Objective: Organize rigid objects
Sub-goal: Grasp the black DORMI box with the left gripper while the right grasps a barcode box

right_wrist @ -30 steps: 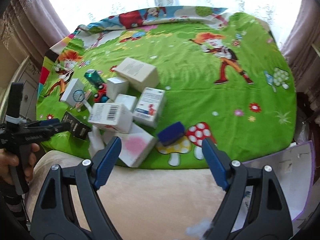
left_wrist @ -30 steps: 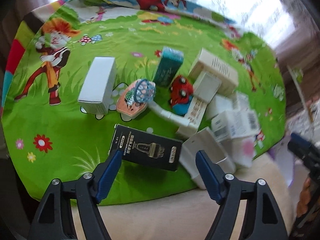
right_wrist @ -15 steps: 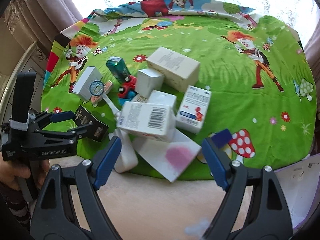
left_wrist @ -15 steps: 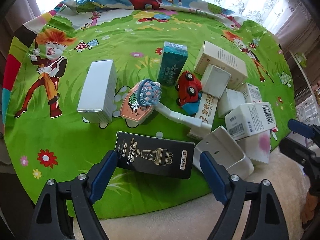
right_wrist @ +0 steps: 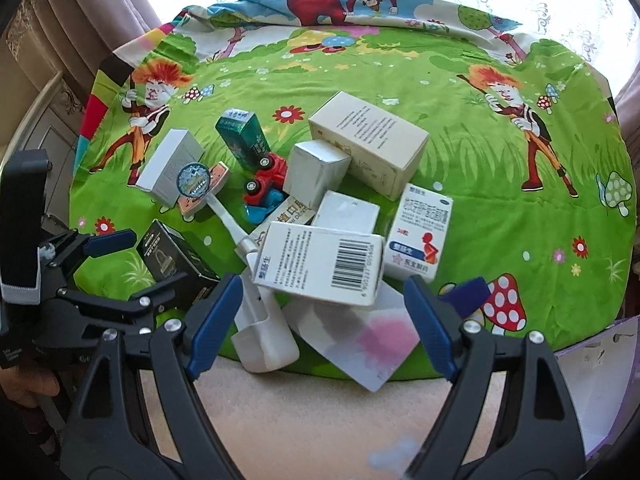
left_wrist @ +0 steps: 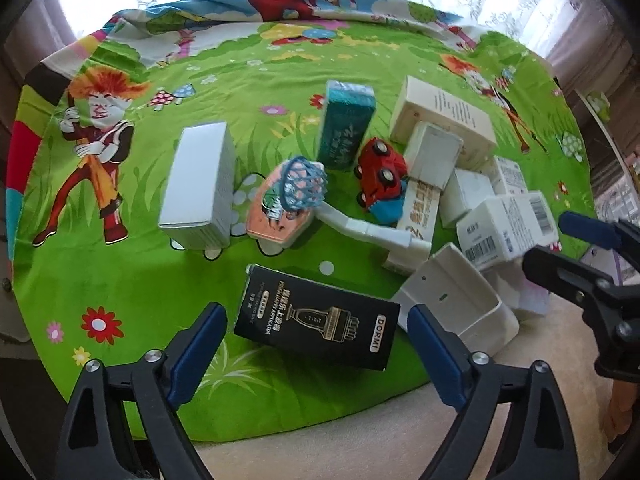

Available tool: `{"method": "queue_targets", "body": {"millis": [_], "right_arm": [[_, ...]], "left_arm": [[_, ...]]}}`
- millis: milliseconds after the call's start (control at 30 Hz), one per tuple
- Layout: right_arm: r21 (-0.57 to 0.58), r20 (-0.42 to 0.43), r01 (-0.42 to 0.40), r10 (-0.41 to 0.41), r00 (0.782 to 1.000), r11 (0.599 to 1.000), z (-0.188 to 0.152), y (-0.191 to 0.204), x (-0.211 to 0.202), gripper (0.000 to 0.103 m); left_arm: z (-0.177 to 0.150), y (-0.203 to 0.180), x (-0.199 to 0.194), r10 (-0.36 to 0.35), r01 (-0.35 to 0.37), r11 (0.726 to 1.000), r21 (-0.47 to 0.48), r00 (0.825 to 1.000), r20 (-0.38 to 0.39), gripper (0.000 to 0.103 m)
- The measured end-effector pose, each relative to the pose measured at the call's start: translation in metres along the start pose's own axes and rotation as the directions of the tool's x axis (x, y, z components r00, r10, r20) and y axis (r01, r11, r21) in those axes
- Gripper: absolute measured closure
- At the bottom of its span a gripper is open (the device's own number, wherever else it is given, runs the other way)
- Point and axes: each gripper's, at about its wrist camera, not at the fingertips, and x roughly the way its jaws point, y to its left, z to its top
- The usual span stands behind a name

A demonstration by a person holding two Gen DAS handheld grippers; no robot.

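Note:
A black "DORMI" box lies flat on the green cartoon cloth near its front edge. My left gripper straddles the box. Its jaws are opening, and the blue pads stand just off the box's two ends. The same gripper shows at the left in the right wrist view. My right gripper is open over a white barcode box that lies on top of a pile of boxes. The barcode box is between its fingers, but nothing is gripped.
The pile holds a beige box, a small white cube box, a medicine box, a red toy car, a teal box and a white open container. A white box and a pink toy with a blue net lie left of it. The cloth ends at a cream edge in front.
My left gripper's jaws have spread wider around the black box. My right gripper has slid left over the pile, and the barcode box now lies between its fingers.

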Motion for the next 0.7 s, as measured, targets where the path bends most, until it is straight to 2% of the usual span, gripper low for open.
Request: {"method": "queue_targets", "body": {"millis": [100,300,333,400,467,700], "right_arm": [[-0.005,0.001,0.016,-0.016,1.0,1.0,0.002,0.003,0.004,0.018],[0.0,-0.019,0.04,-0.04,0.999,0.999,0.007,0.005,0.017,0.018],[-0.002,-0.02,0.038,-0.039,0.999,0.999,0.007,0.005,0.018,0.018],[0.001,-0.023,0.041,-0.041,0.999,0.999,0.006,0.004,0.021,0.019],[0.005,-0.02,0.037,-0.037,0.999,0.999,0.006,0.003,0.02,0.026],[0.012,0.017,0.035,-0.035,0.999,0.999,0.004,-0.001,0.011,0.027]], "left_arm": [[-0.002,-0.004,0.005,0.006,-0.005,0.999,0.037,1.0,-0.021,0.004],[-0.003,-0.005,0.017,0.015,-0.013,0.999,0.051,0.999,-0.043,0.005],[-0.003,-0.005,0.017,0.013,-0.011,0.998,0.055,0.999,-0.04,0.006],[-0.001,-0.006,0.017,0.015,-0.013,0.998,0.066,0.999,-0.035,0.014],[-0.001,-0.007,0.015,0.018,-0.016,0.997,0.072,1.0,-0.026,0.014],[-0.003,-0.01,0.0,0.022,-0.023,0.998,0.055,1.0,0.016,0.015]]}}
